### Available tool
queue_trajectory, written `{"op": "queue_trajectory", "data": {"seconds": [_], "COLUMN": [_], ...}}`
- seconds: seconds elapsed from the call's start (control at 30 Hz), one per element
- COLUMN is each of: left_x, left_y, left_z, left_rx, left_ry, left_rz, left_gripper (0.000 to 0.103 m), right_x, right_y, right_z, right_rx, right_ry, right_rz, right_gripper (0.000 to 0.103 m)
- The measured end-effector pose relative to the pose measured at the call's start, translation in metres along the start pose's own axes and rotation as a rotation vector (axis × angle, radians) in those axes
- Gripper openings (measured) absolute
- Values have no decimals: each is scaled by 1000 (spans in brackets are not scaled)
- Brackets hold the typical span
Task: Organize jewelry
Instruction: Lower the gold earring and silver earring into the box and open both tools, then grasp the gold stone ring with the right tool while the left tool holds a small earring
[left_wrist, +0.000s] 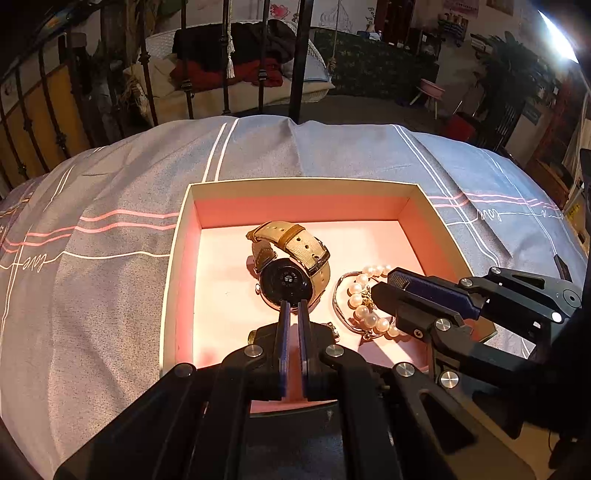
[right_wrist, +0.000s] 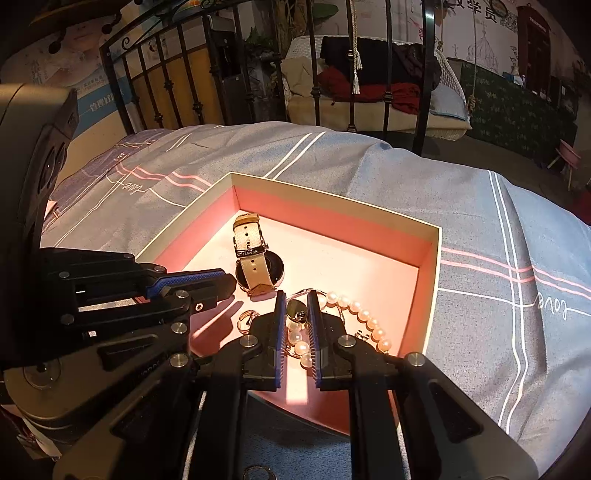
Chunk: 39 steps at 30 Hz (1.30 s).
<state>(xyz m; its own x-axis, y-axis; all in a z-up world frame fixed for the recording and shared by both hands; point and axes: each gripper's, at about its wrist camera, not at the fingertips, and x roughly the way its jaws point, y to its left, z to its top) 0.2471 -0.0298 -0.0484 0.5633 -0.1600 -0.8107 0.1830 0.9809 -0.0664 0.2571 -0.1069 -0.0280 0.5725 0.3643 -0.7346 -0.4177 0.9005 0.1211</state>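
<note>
Box (left_wrist: 177, 266): I logged a shallow open box, cream outside, pink lining and pale pink floor, resting on the bed.
Bedspread (left_wrist: 110, 192): grey-blue cloth with white and pink stripes and a small script word; it lay under the box.
Watch (left_wrist: 286, 282): round dark case turned back-side up, beige fabric strap with punched holes and a metal buckle, strap looped closed; it lay near the middle of the box floor.
Pearl bracelet (right_wrist: 364, 315): a string of round white pearls, curved, lying in the near right part of the box, just beside the watch.
Metal bangle (left_wrist: 338, 302): thin silver-toned hoop, lying with the pearls; I could not tell whether the two were joined.
Ring (right_wrist: 246, 318): small rose-toned piece on the box floor near the watch; detail too small to read.
Left tool (left_wrist: 291, 304): blue-padded fingers nearly pressed together with a narrow gap, nothing between them, tips at the near edge of the watch case.
Right tool (right_wrist: 296, 297): fingers slightly spread, standing over the pearls and bangle; I saw no pinch on either.
Bed rail (left_wrist: 225, 55): dark iron bars beyond the bed.
</note>
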Motion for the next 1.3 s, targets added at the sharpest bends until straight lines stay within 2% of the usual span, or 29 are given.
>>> {"op": "queue_trajectory", "data": {"seconds": [0.23, 0.27, 0.33, 0.37, 0.43, 0.47, 0.5, 0.6, 0.7, 0.83, 0.93, 1.0, 1.07, 1.13, 1.2, 1.3], "left_x": [3, 2, -4, -10, -22, -28, -33, -51, -68, -76, -70, -58, -52, -51, -49, -52], "left_y": [2, 3, 7, 8, 9, 9, 7, 0, -18, -59, -84, -91, -93, -86, -73, -51], "left_z": [0, 0, 0, -1, -5, -7, -10, -25, -54, -97, -118, -123, -124, -122, -119, -118], "left_rx": [-3, -8, -21, -24, -24, -21, -14, -3, 11, 102, 185, 206, 219, 211, 179, 117], "left_ry": [17, 19, 7, -9, -31, -42, -55, -89, -98, -75, -64, -29, -39, -48, -40, -36], "left_rz": [30, 34, 45, 47, 40, 25, 17, 13, -49, -121, -107, -84, -42, -28, -52, -81], "left_gripper": [6, 9, 27, 30, 47, 51, 55, 55, 55, 55, 55, 51, 41, 15, 5, 2], "right_x": [-2, -3, -8, -13, -28, -36, -44, -69, -87, -96, -100, -101, -101, -100, -96, -85], "right_y": [-1, -1, -1, -1, -2, -3, -4, -6, -10, -26, -33, -35, -33, -29, -22, -5], "right_z": [-4, -5, -6, -8, -15, -20, -25, -47, -74, -110, -125, -128, -129, -129, -129, -126], "right_rx": [-6, -6, -5, -7, -12, -8, 2, 25, 29, 81, 117, 120, 113, 105, 93, 53], "right_ry": [9, 12, 11, 5, -20, -34, -49, -84, -88, -38, -24, -18, -18, -16, -3, 29], "right_rz": [-11, -19, -34, -44, -73, -81, -83, -91, -162, -193, -194, -192, -188, -168, -128, -79], "right_gripper": [12, 12, 13, 17, 31, 47, 50, 50, 50, 50, 50, 50, 50, 50, 50, 50]}}
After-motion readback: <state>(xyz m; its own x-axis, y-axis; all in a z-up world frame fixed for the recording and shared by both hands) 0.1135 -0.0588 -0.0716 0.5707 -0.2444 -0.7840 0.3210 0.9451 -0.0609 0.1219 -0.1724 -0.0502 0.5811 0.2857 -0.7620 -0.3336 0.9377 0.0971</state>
